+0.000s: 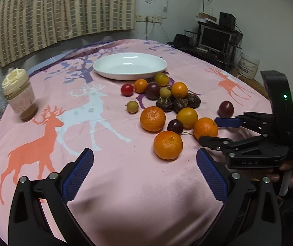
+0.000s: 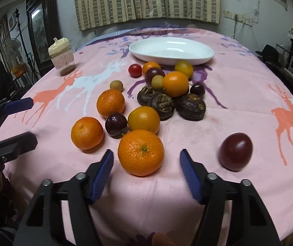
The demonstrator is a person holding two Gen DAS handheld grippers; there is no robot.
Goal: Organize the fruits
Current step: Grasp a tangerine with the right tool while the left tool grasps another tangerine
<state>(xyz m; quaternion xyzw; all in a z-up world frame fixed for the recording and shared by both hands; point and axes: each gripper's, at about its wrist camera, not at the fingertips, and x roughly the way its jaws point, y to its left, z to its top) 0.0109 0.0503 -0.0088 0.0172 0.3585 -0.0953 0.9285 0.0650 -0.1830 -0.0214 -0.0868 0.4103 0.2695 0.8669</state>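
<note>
**Fruit sorting: right fingers astride a tangerine, plate empty**

Right gripper: blue ribbed pads on black plastic fingers, set partly apart with a dimpled, round tangerine just ahead of the tips and between their lines. A gap shows on both sides of the fruit; pads do not press it. In the left wrist view the same gripper comes in from the right, tips beside that tangerine.

Left gripper: fingers wide apart, nothing between them, only bare pink cloth below.

The fruits lie loose on the tabletop, which is covered by a pink woven cloth printed with orange and white deer. Nearest the right fingers: two more tangerines, a glossy dark cherry with stem, a smooth orange-yellow fruit. Off to the right, alone, a smooth egg-shaped maroon fruit. Further back: three wrinkled dark brown fruits, touching in a cluster, with small tan longans, a red cherry tomato and more smooth orange fruits.

Beyond the pile, a shallow white oval plate, glossy, holding nothing. At far left, a clear lidded jar.
</note>
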